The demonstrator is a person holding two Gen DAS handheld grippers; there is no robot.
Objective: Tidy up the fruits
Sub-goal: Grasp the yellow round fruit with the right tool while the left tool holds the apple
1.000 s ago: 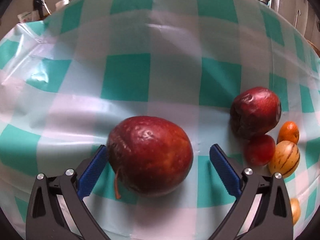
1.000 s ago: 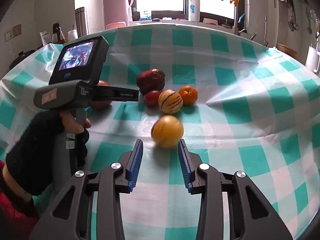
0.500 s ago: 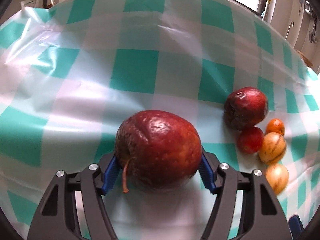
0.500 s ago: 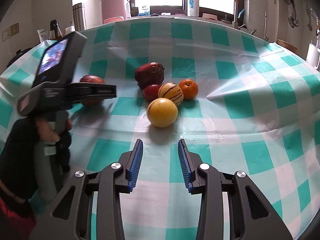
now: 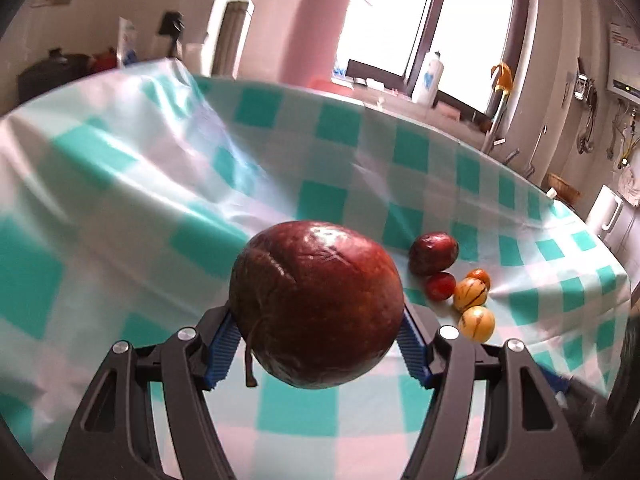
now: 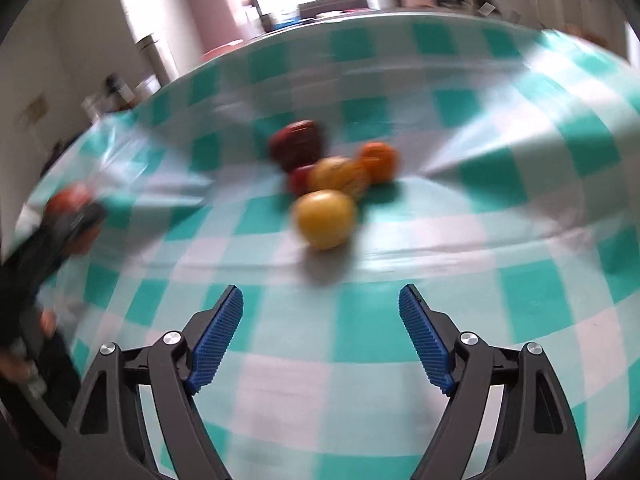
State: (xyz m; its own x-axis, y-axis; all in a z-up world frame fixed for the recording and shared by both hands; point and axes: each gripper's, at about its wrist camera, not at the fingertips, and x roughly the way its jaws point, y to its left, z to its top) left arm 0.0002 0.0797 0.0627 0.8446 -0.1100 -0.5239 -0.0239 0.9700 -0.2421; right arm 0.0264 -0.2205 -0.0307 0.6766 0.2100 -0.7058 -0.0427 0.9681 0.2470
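My left gripper (image 5: 318,340) is shut on a big dark red wrinkled apple (image 5: 316,304) and holds it above the checked tablecloth (image 5: 120,208). Beyond it to the right lies a cluster of fruit: a second dark red apple (image 5: 433,247), a small red fruit (image 5: 440,286), a striped yellow fruit (image 5: 471,293), an orange (image 5: 479,275) and a plain yellow fruit (image 5: 476,322). In the blurred right wrist view my right gripper (image 6: 320,320) has its jaws opening, with nothing between them. The yellow fruit (image 6: 325,218) rests on the cloth just ahead of it, in front of the cluster (image 6: 336,160).
A pink thermos (image 5: 320,28), a steel flask (image 5: 232,36) and a white bottle (image 5: 426,76) stand behind the table by the window. The person's dark-gloved hand with the left gripper and its apple (image 6: 66,204) is at the left edge of the right wrist view.
The left jaws closed on the big apple and lifted it off the cloth, toward the cluster. The right gripper drew back from the yellow fruit and its jaws spread apart.
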